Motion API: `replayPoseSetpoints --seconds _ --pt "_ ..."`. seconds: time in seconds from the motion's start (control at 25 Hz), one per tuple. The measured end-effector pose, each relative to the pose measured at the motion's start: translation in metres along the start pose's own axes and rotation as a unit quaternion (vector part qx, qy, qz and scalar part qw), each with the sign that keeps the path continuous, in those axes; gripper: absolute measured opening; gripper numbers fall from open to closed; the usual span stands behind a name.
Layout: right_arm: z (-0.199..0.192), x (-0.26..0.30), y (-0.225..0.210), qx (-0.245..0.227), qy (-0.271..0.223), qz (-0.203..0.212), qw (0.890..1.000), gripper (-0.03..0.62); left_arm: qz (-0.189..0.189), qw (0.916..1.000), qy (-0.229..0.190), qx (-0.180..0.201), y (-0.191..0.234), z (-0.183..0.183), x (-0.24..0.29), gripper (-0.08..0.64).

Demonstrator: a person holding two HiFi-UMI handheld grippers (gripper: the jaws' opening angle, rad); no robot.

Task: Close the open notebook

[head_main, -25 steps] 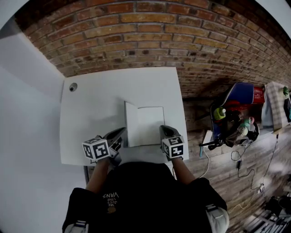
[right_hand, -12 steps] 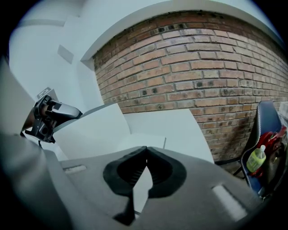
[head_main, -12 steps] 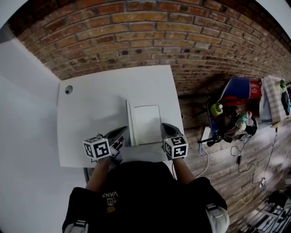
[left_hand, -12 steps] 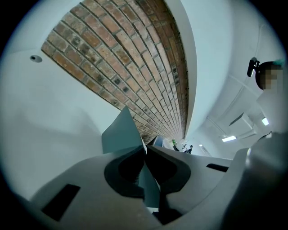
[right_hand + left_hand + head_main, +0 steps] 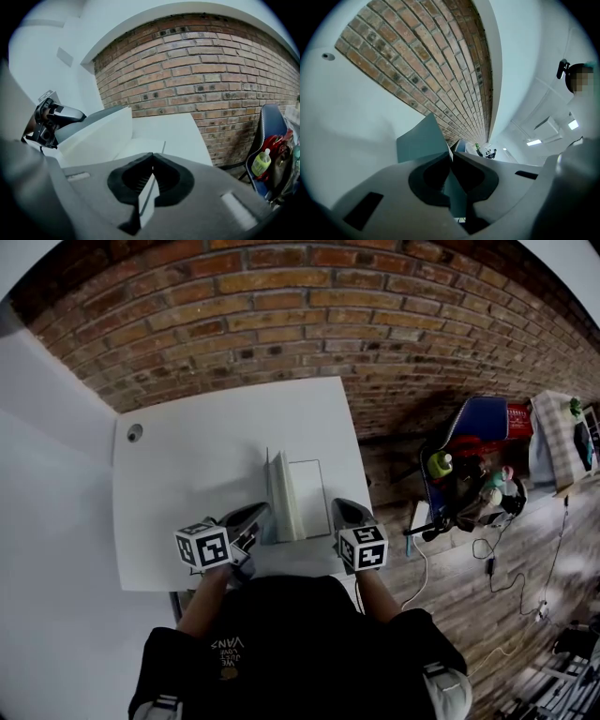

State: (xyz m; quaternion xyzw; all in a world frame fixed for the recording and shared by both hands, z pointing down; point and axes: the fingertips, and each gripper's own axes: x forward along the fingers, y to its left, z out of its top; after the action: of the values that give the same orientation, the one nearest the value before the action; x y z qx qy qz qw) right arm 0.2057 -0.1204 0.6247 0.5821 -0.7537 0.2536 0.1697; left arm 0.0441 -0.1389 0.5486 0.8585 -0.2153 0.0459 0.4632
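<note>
The notebook (image 5: 305, 486) lies near the front edge of the white table (image 5: 187, 465). Its left cover (image 5: 277, 493) stands almost upright over the right-hand pages. My left gripper (image 5: 263, 515) is shut on the lower corner of that cover, which shows as a grey-green sheet (image 5: 419, 140) running between the jaws of the left gripper (image 5: 451, 157). My right gripper (image 5: 338, 508) is shut on the near right edge of the notebook; a white edge (image 5: 147, 197) passes between the jaws of the right gripper (image 5: 152, 157). The raised cover (image 5: 96, 136) shows at the left of the right gripper view.
A small round grommet (image 5: 135, 433) sits at the table's far left corner. A brick wall (image 5: 281, 324) runs behind the table. Right of the table stands a blue chair (image 5: 478, 427) with bottles and clutter, and cables lie on the wooden floor.
The left cover has swung up from a low angle to nearly upright, toward the right side. The visible open page has narrowed. Both grippers have shifted slightly with it.
</note>
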Motion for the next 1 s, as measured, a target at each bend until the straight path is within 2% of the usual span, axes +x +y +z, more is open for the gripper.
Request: replayPoseSetpoints --seconds 0.56,1.0 --pt "-0.009 -0.015 -0.013 0.012 0.005 -0.010 1.000 -0.002 -0.031 0.9994 0.015 -0.001 -0.016 -0.007 0.031 0.032" --pt "-0.011 -0.027 -0.032 0.016 -0.001 -0.020 1.000 -0.002 -0.043 0.9984 0.034 0.015 -0.026 -0.021 0.063 0.032"
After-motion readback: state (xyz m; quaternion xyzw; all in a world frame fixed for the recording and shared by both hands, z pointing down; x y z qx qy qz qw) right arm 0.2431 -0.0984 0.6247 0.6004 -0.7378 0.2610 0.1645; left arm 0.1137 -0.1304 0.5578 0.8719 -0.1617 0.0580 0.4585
